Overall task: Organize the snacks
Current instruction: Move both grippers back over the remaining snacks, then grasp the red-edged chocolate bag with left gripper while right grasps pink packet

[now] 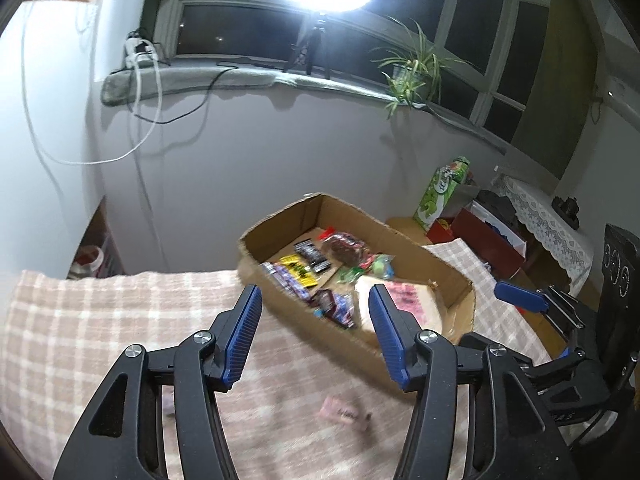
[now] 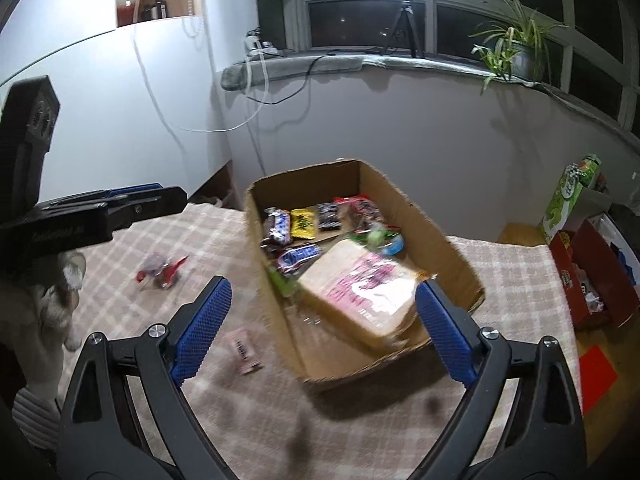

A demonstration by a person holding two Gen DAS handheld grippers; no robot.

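An open cardboard box (image 1: pixel 456 280) (image 2: pixel 452 256) stands on the checked tablecloth and holds several snack packs and a bagged loaf of bread (image 2: pixel 360 296) (image 1: pixel 412 300). A small pink packet (image 1: pixel 342 410) (image 2: pixel 244 350) lies on the cloth in front of the box. A red-wrapped snack (image 2: pixel 162 272) lies further left. My left gripper (image 1: pixel 314 302) is open and empty, above the cloth short of the box. My right gripper (image 2: pixel 324 300) is open wide and empty, over the box's near end. The right gripper also shows at the right of the left wrist view (image 1: pixel 520 298).
The checked cloth (image 1: pixel 100 320) covers the table. To the right stand a green carton (image 1: pixel 440 192) (image 2: pixel 568 196) and a red box (image 2: pixel 592 280) on a lower surface. A window sill with a ring light tripod (image 2: pixel 406 24) and a plant (image 2: pixel 516 48) runs behind.
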